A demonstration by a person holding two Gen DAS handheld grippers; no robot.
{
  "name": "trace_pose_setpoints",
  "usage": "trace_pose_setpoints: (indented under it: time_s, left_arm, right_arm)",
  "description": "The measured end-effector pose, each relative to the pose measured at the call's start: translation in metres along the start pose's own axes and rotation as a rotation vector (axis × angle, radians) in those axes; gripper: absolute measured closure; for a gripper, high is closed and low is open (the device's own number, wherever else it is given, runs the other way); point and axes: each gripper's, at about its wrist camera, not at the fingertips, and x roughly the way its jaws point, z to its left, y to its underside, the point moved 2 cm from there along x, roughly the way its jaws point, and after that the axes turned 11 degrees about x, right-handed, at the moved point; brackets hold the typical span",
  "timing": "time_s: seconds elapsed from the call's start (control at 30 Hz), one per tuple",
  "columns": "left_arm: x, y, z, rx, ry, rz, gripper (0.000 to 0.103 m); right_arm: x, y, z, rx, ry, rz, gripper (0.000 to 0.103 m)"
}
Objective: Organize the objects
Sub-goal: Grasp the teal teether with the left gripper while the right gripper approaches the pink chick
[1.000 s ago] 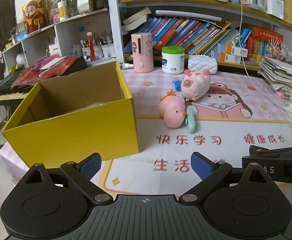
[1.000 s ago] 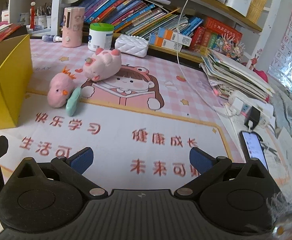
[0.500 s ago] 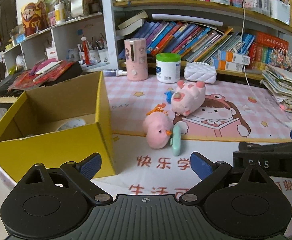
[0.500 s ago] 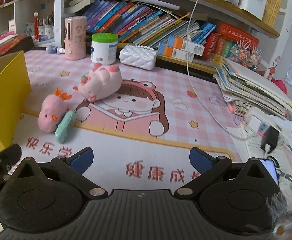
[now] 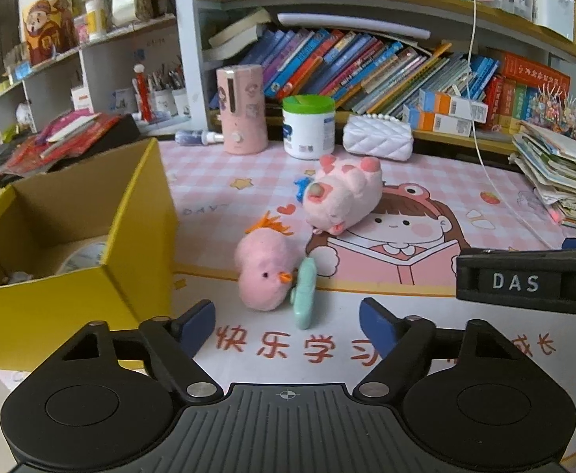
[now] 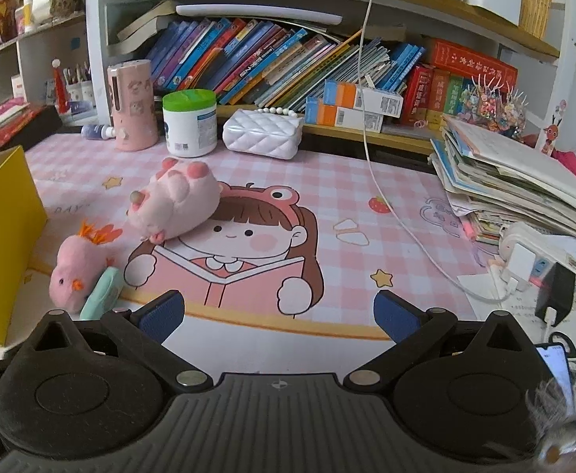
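Observation:
A pink chick plush (image 5: 262, 276) with an orange tuft lies on the pink cartoon mat, a mint-green flat item (image 5: 303, 295) leaning on it. A larger pink pig plush (image 5: 343, 197) lies just behind. An open yellow box (image 5: 79, 244) stands left, with a roll of tape inside. My left gripper (image 5: 286, 325) is open and empty, just short of the chick. My right gripper (image 6: 278, 317) is open and empty, to the right of the chick (image 6: 75, 272) and in front of the pig (image 6: 177, 201). The box corner (image 6: 4, 236) shows at left.
A pink dispenser (image 5: 242, 108), a green-lidded white jar (image 5: 307, 126) and a white quilted purse (image 5: 378, 140) stand at the mat's far edge below a bookshelf. A paper stack (image 6: 516, 189), power strip (image 6: 544, 256) and phone (image 6: 556, 366) lie right. A white cable (image 6: 370, 157) hangs down.
Both grippers have moved forward and to the right, towards the plush toys. The yellow box has slid to the left edge of both views. Both stay open.

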Motion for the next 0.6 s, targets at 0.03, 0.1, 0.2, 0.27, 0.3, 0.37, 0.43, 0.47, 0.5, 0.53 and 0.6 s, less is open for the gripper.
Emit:
trace_pose_setpoints:
  time_s: [0.03,0.1,0.2,0.27,0.3,0.37,0.43,0.47,0.5,0.53,0.6]
  left_arm:
    - [0.004,-0.001,-0.001,-0.001,0.003,0.009,0.033]
    - [0.014,-0.002,-0.003,-0.009,0.015,0.032,0.038]
    - [0.029,-0.002,-0.005,-0.024,0.026,0.063,0.045]
    - [0.039,-0.003,-0.006,-0.029,0.032,0.082,0.046]
    - [0.044,-0.004,-0.006,-0.032,0.033,0.091,0.047]
    - [0.053,-0.005,-0.006,-0.041,0.031,0.107,0.047]
    - [0.062,-0.007,-0.004,-0.059,0.032,0.122,0.048]
    - [0.067,-0.007,-0.003,-0.066,0.033,0.13,0.048]
    - [0.071,-0.008,-0.003,-0.069,0.034,0.137,0.05]
    - [0.074,-0.008,-0.002,-0.071,0.035,0.143,0.051]
    - [0.081,-0.007,-0.002,-0.072,0.032,0.157,0.052]
  right_arm:
    - [0.002,-0.001,-0.002,0.001,-0.002,0.001,0.0]
    - [0.006,-0.003,-0.005,0.002,-0.003,0.003,0.0]
    - [0.012,-0.004,-0.009,-0.001,-0.001,0.011,0.0]
    - [0.015,-0.005,-0.012,0.001,0.0,0.015,0.0]
    - [0.016,-0.005,-0.014,0.003,0.0,0.019,0.0]
    - [0.019,-0.007,-0.018,0.006,0.0,0.022,0.0]
    - [0.021,-0.008,-0.021,0.007,0.0,0.022,0.0]
    - [0.022,-0.008,-0.022,0.007,0.001,0.021,0.0]
    - [0.023,-0.009,-0.023,0.007,0.002,0.021,0.0]
    - [0.024,-0.009,-0.024,0.006,0.004,0.022,0.0]
    - [0.025,-0.01,-0.026,0.005,0.006,0.023,0.0]
